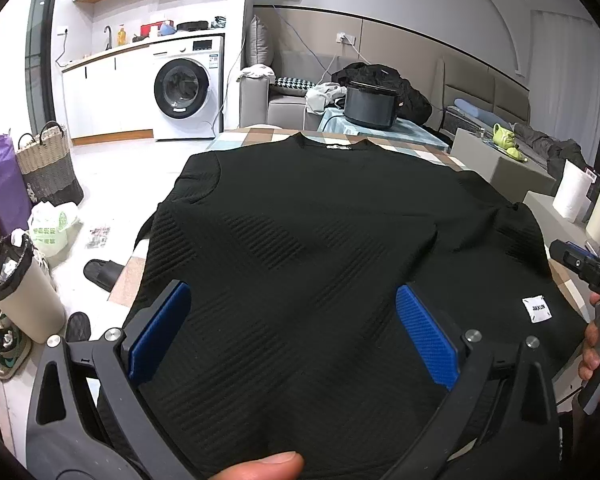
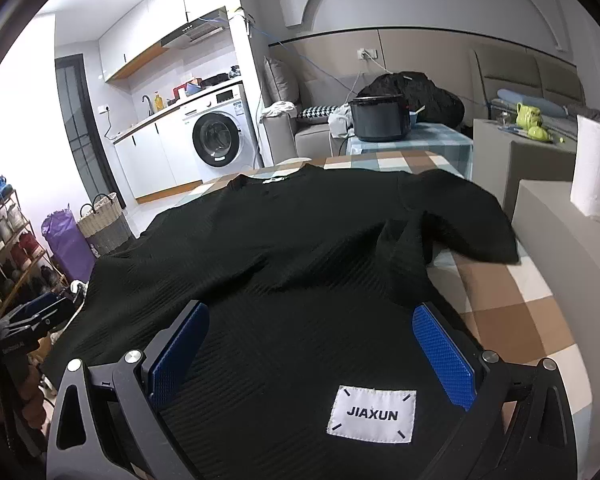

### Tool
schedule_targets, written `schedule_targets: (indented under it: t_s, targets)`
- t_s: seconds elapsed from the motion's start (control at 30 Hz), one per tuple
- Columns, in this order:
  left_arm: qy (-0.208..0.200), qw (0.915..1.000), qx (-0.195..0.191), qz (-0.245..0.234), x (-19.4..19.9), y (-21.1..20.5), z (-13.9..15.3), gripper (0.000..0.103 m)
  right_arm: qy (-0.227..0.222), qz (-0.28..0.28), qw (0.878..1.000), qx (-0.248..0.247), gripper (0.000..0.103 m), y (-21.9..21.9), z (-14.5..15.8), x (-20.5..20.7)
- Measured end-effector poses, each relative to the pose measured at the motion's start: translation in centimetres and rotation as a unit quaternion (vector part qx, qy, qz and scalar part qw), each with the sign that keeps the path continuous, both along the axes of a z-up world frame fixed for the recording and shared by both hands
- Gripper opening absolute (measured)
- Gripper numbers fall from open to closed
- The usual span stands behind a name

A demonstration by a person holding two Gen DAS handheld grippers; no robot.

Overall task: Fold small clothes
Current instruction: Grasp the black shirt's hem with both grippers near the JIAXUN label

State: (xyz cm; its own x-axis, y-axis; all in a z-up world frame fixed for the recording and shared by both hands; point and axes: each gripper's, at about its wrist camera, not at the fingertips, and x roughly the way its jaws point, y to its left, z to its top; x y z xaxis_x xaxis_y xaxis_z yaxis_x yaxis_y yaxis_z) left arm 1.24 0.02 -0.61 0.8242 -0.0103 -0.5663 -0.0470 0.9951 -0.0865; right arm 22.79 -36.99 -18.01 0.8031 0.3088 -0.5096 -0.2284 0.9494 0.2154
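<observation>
- Left wrist view: black top (image 1: 300, 240) lies spread flat on the checked bench (image 1: 428, 152), collar at the far end, hem toward me. Its left sleeve hangs a little over the bench edge.
- My left gripper (image 1: 292, 332) hovers over the hem area, blue pads (image 1: 160, 336) wide apart, nothing between them. I cannot tell whether the tips touch the cloth.
- Right gripper's body shows at the right edge of this view, held in a hand (image 1: 594, 344).
- Right wrist view: right gripper (image 2: 312, 356) sits over the hem corner by the white JIAXUN patch (image 2: 372, 414), jaws fully spread, holding nothing.
- The right sleeve (image 2: 468, 224) lies rumpled out across the bench, not yet turned in.
- My read: garment is laid out, no fold made yet; this is the reach before the first grasp.
- Next move calls for both grippers to drop to the hem, pinch a thin edge of cloth only, then lift evenly so the body carries over toward the collar. The rumpled sleeve may want tucking first.
</observation>
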Motion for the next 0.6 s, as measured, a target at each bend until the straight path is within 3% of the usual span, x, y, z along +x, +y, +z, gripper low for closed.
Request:
schedule_targets:
  t_s: [0.6]
  targets:
    - [0.001, 1.0, -0.003, 0.003, 0.2, 0.35, -0.27, 0.102, 0.003, 0.008, 1.0, -0.006, 0.103, 0.64, -0.24, 0.36]
